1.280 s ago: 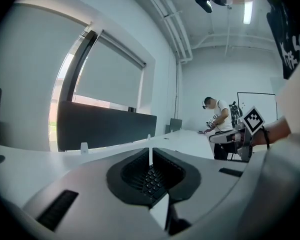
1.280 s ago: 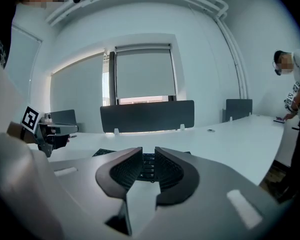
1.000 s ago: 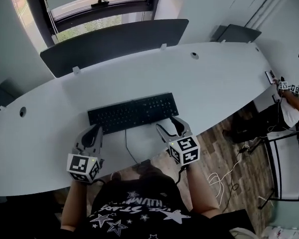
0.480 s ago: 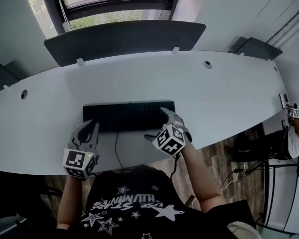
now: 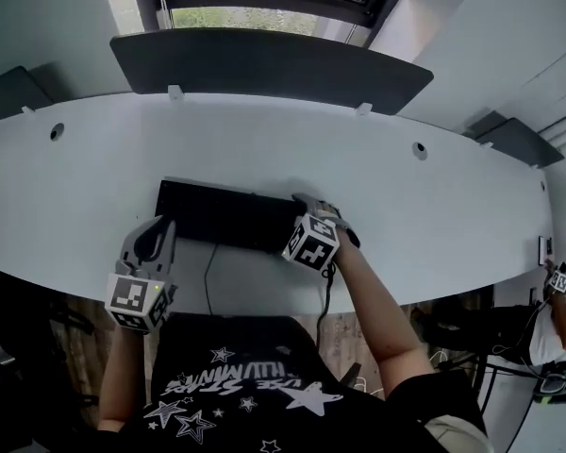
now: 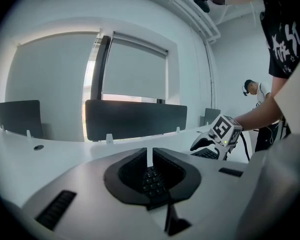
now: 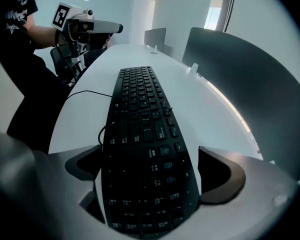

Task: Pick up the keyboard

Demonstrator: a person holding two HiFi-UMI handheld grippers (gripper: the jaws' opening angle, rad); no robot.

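Observation:
A black keyboard [image 5: 222, 215] lies flat on the white desk [image 5: 434, 206], near its front edge. My right gripper [image 5: 313, 213] points steeply down over the keyboard's right end, its jaws opening. In the right gripper view the keyboard [image 7: 140, 109] runs between the two pads of my right gripper [image 7: 152, 171], which stand off its long edges. My left gripper [image 5: 154, 237] hovers by the keyboard's left front corner, shut and empty. In the left gripper view the tips of my left gripper [image 6: 150, 160] meet, with keyboard keys [image 6: 152, 181] showing through the hollow below them.
A dark divider screen [image 5: 264, 64] stands along the desk's far edge, below a window. The keyboard's cable [image 5: 208, 274] runs off the front edge. Two round cable holes [image 5: 420, 149] sit in the desk. Another person [image 5: 558, 295] with grippers is at the far right.
My right gripper has gone forward and down onto the keyboard's right end, rolled over, and opened its jaws wide. The left gripper has stayed near the front edge, still shut.

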